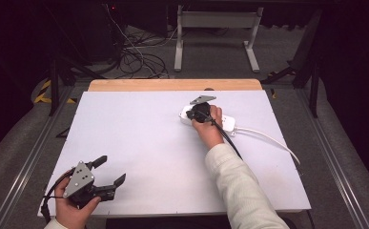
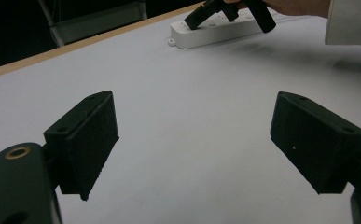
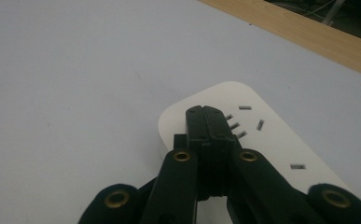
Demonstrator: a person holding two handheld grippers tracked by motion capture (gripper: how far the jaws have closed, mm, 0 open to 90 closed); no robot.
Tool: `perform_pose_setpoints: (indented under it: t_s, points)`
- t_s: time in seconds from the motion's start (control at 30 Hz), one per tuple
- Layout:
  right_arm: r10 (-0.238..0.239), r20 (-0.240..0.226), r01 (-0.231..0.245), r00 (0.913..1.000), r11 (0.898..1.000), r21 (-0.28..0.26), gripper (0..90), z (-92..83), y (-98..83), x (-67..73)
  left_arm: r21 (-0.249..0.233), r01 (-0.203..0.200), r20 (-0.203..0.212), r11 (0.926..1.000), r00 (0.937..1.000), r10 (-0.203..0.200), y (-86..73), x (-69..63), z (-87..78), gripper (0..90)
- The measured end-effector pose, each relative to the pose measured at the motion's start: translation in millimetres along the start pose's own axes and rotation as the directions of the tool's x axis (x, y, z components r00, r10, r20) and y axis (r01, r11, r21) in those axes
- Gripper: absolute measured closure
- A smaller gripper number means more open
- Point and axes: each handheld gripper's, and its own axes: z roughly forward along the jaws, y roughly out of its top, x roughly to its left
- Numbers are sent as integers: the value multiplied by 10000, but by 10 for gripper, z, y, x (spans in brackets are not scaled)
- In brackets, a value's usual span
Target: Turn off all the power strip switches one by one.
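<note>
You are pressing the right gripper point(image 3: 214, 122), fingers closed on nothing, onto the power strip point(image 1: 227, 122) near the table's far edge, while the left gripper point(image 1: 107, 171) is waiting open, unused.

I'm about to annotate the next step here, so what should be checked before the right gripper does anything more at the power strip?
1. Right gripper jaws shut: ok, closed together with nothing between them.
2. Tips over the power strip: ok, above its end near the socket slots; whether they touch it, cannot tell.
3. Strip flat on the table: ok.
4. Strip's cord free: ok, it trails off to the right, clear of the hand.
5. Left gripper out of the way: ok, open, at the near left corner, far from the strip.
6. Anything plugged in: cannot tell for the whole strip; the visible slots are empty.
</note>
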Motion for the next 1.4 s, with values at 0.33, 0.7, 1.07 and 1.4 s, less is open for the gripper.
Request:
perform_pose_setpoints:
  t_s: [0.33, 0.7, 1.07, 1.4]
  points:
    - [-192, -250, 158, 9995, 9914, -1300, 900, -189, 103, 45, -20, 99, 20, 9999, 9999, -99, -3, 19, -4, 156]
    - [-406, -752, 250, 9963, 9797, -1991, 849, -580, 225, 49, -5, 81, 5, 10000, 10000, -81, 3, 2, -4, 155]
    - [-884, -1389, 491, 9864, 9633, -2640, 351, -927, 267, 150, 4, 78, -43, 10000, 10000, -78, -1, 9, -8, 156]
    - [-1408, -1701, 835, 9753, 9484, -3060, 242, -1350, 157, 248, 16, 119, -59, 9999, 9999, -119, 2, 3, -4, 155]
